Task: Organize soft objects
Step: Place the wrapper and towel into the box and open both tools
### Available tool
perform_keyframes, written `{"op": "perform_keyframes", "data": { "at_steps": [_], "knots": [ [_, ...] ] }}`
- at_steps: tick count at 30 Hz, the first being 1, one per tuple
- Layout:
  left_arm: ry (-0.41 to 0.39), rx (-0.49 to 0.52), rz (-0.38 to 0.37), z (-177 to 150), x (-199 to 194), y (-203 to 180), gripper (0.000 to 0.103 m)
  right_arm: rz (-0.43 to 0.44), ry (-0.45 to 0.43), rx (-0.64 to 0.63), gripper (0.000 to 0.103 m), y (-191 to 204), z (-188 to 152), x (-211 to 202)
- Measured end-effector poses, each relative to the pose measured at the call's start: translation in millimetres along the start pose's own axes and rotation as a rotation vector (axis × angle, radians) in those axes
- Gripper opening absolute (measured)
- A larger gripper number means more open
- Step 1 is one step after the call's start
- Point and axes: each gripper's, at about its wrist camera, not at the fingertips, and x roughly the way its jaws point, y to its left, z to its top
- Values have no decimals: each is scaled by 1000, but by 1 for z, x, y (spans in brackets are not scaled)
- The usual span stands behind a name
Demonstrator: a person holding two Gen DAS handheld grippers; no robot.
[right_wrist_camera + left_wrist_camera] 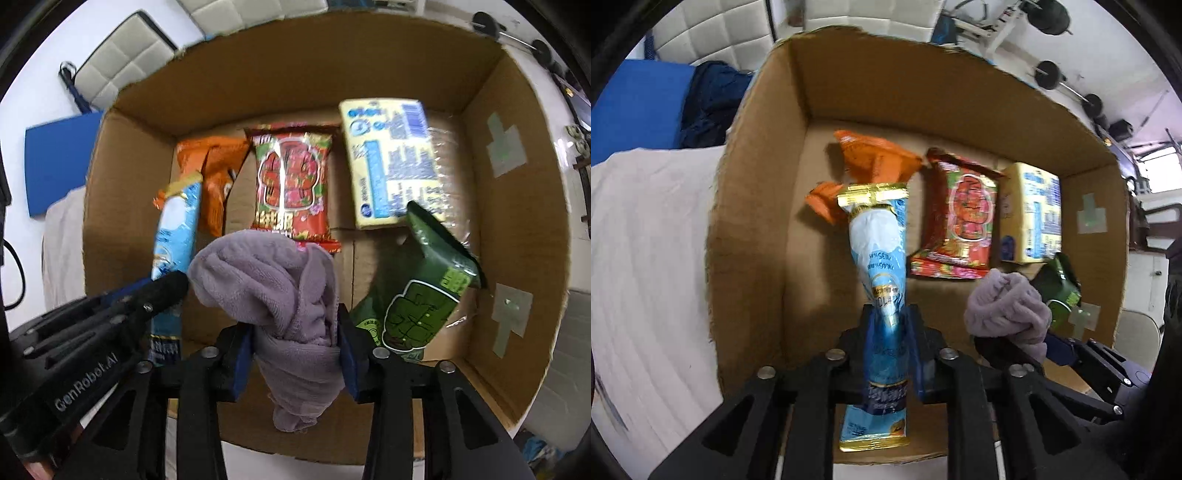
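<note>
"GenRobot.AI" stands in white on the left claw's (173,286) black body.

both wrist cameras are looking down, close, into the cardboard box (960,92); the left one is viewing from its left side, the right one (517,221) more centrally, both sharing the red packet (956,218) (291,184).

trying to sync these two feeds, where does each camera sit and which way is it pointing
Left wrist: sits on the left gripper, looking forward and down into the open brown cardboard box; its black fingers clamp a blue-and-white foil snack tube.
Right wrist: sits on the right gripper, facing into the same box; its fingers pinch a bunched lilac fleece cloth.
Shared: tube, cloth, red snack packet, yellow pack, green pouch, orange packet; each shows the other gripper.
</note>
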Motion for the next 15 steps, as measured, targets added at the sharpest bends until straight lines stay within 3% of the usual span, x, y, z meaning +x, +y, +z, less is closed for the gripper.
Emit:
{"op": "perform_keyframes", "data": {
  "at_steps": [3, 10, 15],
  "knots": [
    [-8, -6, 16, -3, -2, 2, 24, -22, -1, -16, 66, -2, -4, 0],
    [-32, -16, 38, -12, -13, 3, 25, -45, -13, -13, 72, -15, -17, -10],
    [-76, 6, 67, -25, -28, -4, 32, -78, -31, -13, 75, -27, -29, -22]
  ]
}}
